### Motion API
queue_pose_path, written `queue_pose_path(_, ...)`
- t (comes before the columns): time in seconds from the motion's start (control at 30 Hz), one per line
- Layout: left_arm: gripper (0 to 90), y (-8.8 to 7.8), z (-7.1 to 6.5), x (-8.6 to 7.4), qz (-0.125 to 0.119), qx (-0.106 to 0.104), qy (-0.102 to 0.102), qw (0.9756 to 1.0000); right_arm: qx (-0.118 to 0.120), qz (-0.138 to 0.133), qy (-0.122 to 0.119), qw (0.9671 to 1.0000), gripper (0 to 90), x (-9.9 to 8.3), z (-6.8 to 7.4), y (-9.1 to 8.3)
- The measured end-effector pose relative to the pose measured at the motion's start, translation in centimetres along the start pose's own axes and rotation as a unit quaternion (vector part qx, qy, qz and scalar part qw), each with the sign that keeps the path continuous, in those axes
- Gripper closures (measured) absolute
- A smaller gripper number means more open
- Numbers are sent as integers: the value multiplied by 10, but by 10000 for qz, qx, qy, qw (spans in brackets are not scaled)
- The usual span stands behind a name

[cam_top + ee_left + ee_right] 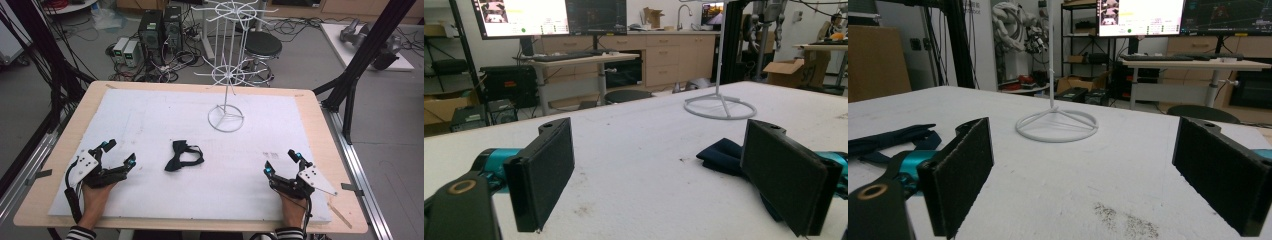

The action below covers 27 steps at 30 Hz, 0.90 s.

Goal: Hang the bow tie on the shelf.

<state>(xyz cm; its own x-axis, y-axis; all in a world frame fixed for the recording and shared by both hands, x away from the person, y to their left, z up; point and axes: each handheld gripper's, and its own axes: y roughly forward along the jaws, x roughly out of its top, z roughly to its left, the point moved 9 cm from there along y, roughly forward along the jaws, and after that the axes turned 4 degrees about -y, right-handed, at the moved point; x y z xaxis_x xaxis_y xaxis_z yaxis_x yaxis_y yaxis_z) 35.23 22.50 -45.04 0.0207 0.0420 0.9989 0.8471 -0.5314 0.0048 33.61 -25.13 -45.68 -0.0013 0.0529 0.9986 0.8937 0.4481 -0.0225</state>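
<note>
Bow tie [183, 156] lies flat between my grippers, long axis slanting toward the rack [227, 65]; left gripper [118, 153], nearer, and right gripper [281, 162] both spread, empty.

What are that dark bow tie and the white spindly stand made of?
The bow tie looks like soft, matte navy fabric: it folds limply and has a strap. The stand seems to be thin metal wire coated glossy white, with a ring base and slim prongs, though it could be plastic.
</note>
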Motion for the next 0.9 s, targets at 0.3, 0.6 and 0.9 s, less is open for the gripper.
queue_pose_path(0.3, 144, 9, -7, 13, 273, -31, 132, 9995, 10, 0, 7, 10000, 86, 0, 0, 0)
queue_pose_path(0.6, 145, 18, -16, 31, 562, -91, 253, 9981, 6, -3, 1, 10000, 86, 0, 0, 0)
queue_pose_path(0.9, 144, 31, -29, 41, 893, -178, 415, 9950, 15, -2, 0, 10000, 86, 0, 0, 0)
